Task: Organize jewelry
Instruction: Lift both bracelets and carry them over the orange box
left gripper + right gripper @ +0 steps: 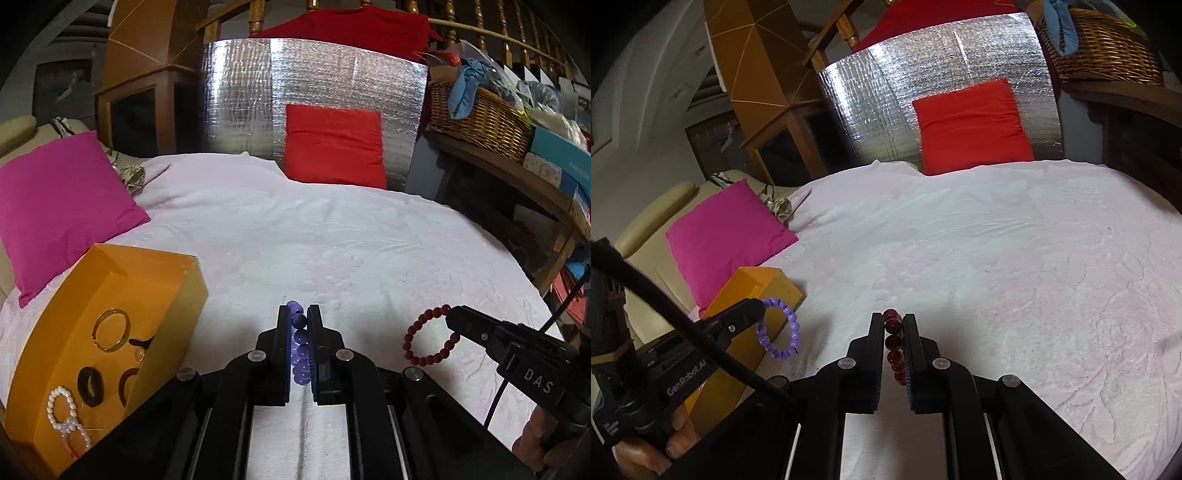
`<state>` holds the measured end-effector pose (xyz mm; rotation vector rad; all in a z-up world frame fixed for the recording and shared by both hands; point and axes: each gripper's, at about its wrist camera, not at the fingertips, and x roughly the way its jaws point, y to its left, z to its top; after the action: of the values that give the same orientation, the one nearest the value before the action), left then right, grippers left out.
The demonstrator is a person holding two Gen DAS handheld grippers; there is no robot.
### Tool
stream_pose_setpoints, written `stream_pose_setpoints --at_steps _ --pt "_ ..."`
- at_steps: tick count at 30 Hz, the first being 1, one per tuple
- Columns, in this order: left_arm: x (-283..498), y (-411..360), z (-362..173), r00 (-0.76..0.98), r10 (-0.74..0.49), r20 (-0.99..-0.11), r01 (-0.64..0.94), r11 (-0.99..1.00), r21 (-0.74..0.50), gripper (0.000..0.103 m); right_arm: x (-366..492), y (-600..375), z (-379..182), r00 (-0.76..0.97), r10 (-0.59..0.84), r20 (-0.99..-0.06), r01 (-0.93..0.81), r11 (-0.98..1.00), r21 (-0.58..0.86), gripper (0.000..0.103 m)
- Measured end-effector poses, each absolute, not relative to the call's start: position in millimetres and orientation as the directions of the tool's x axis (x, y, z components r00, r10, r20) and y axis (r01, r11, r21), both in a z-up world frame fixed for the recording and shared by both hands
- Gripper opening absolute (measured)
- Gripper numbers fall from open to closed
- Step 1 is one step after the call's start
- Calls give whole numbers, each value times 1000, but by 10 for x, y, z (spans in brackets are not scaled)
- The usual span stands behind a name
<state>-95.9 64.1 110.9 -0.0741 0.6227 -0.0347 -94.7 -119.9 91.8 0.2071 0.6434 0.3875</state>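
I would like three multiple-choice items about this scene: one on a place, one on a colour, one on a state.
1. Where is the orange box?
A. on the white bedcover, in front of the pink cushion
B. in the wicker basket
C. on the red cushion

2. What colour is the bracelet in the left gripper?
A. green
B. purple
C. white

3. How is the right gripper?
A. wide open and empty
B. shut on a gold ring
C. shut on the dark red bracelet

Key: 1 A, the box stands on the bedcover before the pink cushion; 2 B, the purple bracelet sits between its fingers; 3 C, the fingers clamp the dark red bracelet.
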Motion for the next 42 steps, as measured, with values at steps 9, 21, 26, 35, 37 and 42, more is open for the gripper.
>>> stream_pose_setpoints --at_steps 9,21,26,35,37,42 --pt "-940 687 1063 802 -62 -594 12 996 -88 8 -1067 -1079 917 727 419 -544 -319 908 272 11" --pt "-580 389 515 637 -239 -733 144 971 -191 9 -696 -1315 502 634 271 -724 -168 963 213 11" --pt "-494 298 359 602 -239 -761 157 971 -181 9 -570 -1511 347 570 222 -791 -92 974 207 11" --pt "-461 346 225 553 -239 -798 134 971 -198 12 -514 -1536 276 528 199 -826 -66 979 194 11" --pt "-460 332 229 550 -243 -799 140 970 -198 13 -500 -1511 263 524 201 -828 -56 978 202 11" --pt "-467 292 239 542 -260 -799 163 965 -204 31 -491 -1496 246 526 191 -829 -59 980 189 13"
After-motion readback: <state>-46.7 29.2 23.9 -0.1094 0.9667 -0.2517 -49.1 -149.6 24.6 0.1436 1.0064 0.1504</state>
